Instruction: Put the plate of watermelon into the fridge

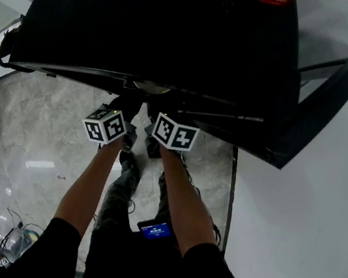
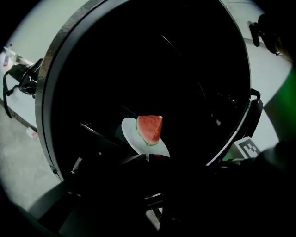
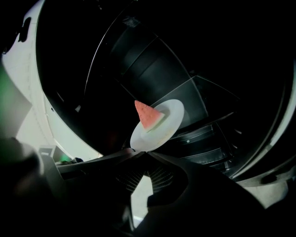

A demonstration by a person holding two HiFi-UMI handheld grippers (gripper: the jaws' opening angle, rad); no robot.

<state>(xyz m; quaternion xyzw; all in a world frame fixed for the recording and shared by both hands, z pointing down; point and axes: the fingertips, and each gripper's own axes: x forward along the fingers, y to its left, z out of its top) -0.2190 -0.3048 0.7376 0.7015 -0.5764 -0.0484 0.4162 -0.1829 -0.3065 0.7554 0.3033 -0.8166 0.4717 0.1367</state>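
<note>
Bare forearms [image 1: 177, 198] stretch out above a marbled floor [image 1: 35, 138]. At their ends, the left gripper [image 2: 148, 156] and the right gripper [image 3: 138, 150] are each pinched shut on the near rim of a white plate [image 3: 159, 127]. A red watermelon wedge [image 2: 150, 129] sits on the plate, which is held at the open front of a black fridge [image 1: 159, 27] with dim shelves beyond. The fridge door [image 1: 319, 100] stands swung out to the right.
</note>
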